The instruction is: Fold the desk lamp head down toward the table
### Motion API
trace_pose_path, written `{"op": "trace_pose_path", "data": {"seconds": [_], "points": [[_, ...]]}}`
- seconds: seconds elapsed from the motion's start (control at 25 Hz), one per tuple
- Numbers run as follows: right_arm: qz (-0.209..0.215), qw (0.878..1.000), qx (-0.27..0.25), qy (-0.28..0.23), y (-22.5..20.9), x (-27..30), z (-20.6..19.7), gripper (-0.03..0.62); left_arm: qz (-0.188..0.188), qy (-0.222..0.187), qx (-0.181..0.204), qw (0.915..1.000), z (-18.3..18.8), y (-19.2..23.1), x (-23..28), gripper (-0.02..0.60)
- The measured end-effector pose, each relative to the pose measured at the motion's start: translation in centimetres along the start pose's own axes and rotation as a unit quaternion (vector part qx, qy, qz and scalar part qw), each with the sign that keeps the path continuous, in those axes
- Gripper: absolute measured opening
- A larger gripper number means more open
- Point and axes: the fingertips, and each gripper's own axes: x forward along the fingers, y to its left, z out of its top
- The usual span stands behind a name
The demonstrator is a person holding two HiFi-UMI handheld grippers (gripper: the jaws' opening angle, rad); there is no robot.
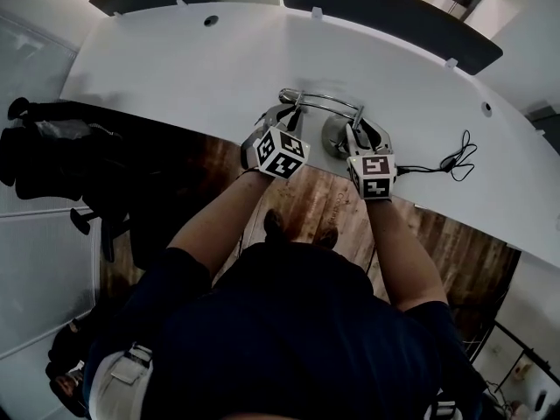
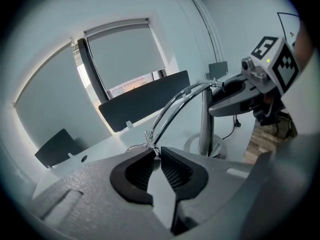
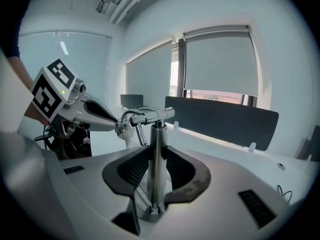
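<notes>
A chrome desk lamp stands near the front edge of the white desk (image 1: 175, 68) on a round base (image 1: 335, 138). Its thin curved arm (image 1: 324, 101) arcs leftward from the top of the post. In the left gripper view the arm (image 2: 175, 106) sweeps down into my left gripper (image 2: 156, 151), which is shut on the arm's slim far end, the lamp head. My right gripper (image 3: 156, 156) is shut on the upright post (image 3: 159, 139), just above the base (image 3: 150, 215). In the head view the left gripper (image 1: 282, 119) and the right gripper (image 1: 354, 134) sit side by side.
A black cable (image 1: 451, 160) lies coiled on the desk right of the lamp. Dark partition panels (image 1: 385, 11) line the desk's far edge. A black office chair (image 1: 52, 147) stands at the left over wooden floor (image 1: 306, 204). Windows with lowered blinds (image 3: 220, 59) lie beyond.
</notes>
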Motion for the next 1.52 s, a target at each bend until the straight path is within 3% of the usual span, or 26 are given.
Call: {"op": "trace_pose_path", "data": {"seconds": [0.44,0.84,1.08,1.32,1.52], "points": [[-0.007,1.0,0.004,-0.004,-0.3,0.2,-0.1,0.115,-0.048,0.001,-0.026,0.9985,-1.6,-3.2,2.8,0.048],[-0.004,1.0,0.0,0.001,-0.1,0.3,-0.1,0.115,-0.062,0.01,-0.044,0.9971,-2.3,-5.4,4.2,0.054],[-0.009,0.999,-0.031,0.018,-0.1,0.2,-0.4,0.115,-0.073,0.016,-0.03,0.9968,-2.3,-5.6,4.0,0.055],[-0.009,1.0,-0.015,0.0,0.3,-3.1,0.6,0.117,-0.071,-0.026,-0.014,0.997,-0.5,-5.0,-0.5,0.055],[0.015,0.999,0.0,-0.032,3.4,-8.2,2.1,0.115,-0.079,-0.1,-0.051,0.9906,2.9,-4.7,-7.7,0.055]]}}
